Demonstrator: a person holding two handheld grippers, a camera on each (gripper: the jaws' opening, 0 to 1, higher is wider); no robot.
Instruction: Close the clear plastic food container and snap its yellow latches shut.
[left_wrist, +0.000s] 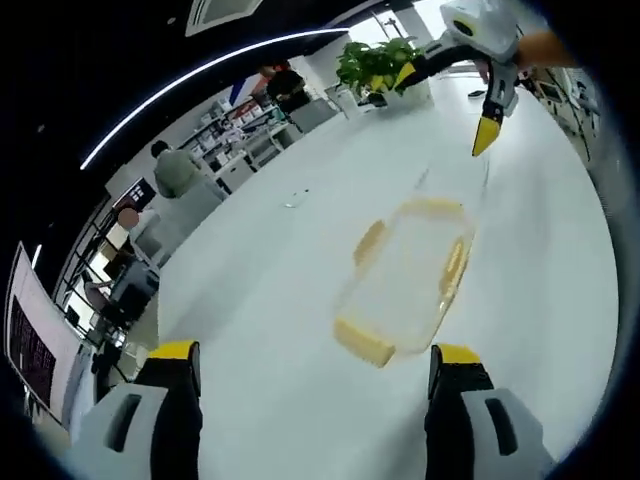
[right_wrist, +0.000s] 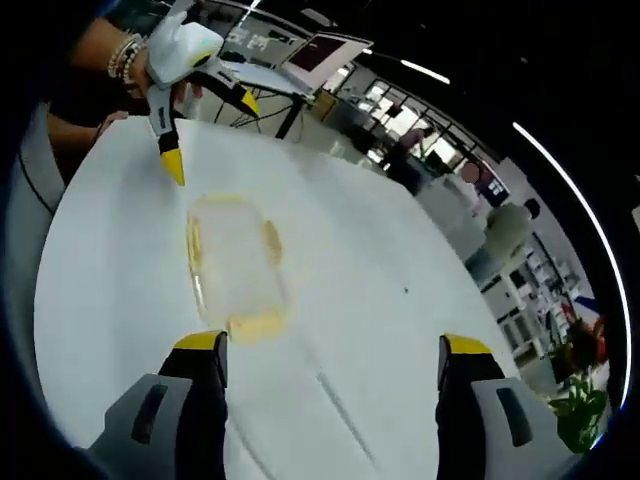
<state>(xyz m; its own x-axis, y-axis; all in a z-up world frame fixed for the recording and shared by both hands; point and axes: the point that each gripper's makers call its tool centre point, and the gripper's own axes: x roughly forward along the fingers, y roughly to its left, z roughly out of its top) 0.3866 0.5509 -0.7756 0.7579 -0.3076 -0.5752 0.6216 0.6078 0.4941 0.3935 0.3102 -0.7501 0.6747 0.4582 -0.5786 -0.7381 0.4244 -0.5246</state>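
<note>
The clear plastic food container (left_wrist: 405, 280) (right_wrist: 235, 265) lies flat on the white table (left_wrist: 270, 330), between the two grippers. Yellow latches (left_wrist: 363, 343) show on its ends and sides, and I cannot tell whether they are snapped down. A faint clear outline (left_wrist: 450, 182), perhaps the lid, lies just past it on the right gripper's side. My left gripper (left_wrist: 315, 352) (right_wrist: 210, 132) is open, short of the container and touching nothing. My right gripper (right_wrist: 332, 345) (left_wrist: 446, 105) is also open, hovering at the opposite end with its jaws spread.
A potted green plant (left_wrist: 375, 65) stands at the table's far edge. A hand with bracelets (right_wrist: 125, 55) holds the left gripper. Office desks, chairs and a monitor (right_wrist: 320, 50) lie beyond the table (right_wrist: 400, 330).
</note>
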